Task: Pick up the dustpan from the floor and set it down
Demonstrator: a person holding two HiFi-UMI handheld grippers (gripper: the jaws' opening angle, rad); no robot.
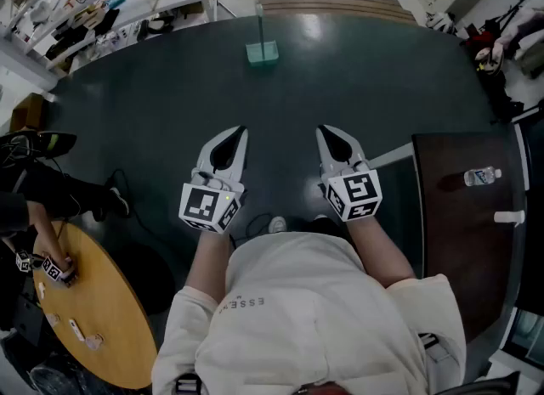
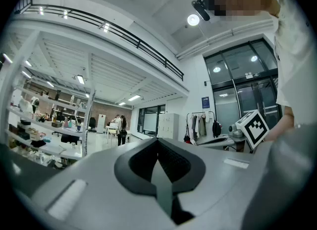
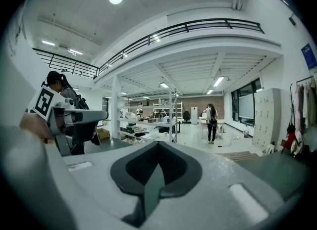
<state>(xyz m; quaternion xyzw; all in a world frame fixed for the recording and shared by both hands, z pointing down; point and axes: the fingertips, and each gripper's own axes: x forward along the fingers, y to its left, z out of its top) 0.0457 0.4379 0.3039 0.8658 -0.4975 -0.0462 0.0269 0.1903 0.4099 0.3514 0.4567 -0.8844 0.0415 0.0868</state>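
Holding your left gripper [image 1: 241, 132] and right gripper [image 1: 323, 131] side by side, well short of the dustpan [image 1: 262, 52]; fingers [image 2: 89, 184] pressed together on both, nothing pinched. Dustpan stands on the floor [image 1: 153, 104], handle upright.

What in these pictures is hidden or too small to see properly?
Dustpan: tiny and far in the head view; neither gripper view shows it.
Bottle: label too small, head view.
Person at the round table: cut off by head view's left edge.
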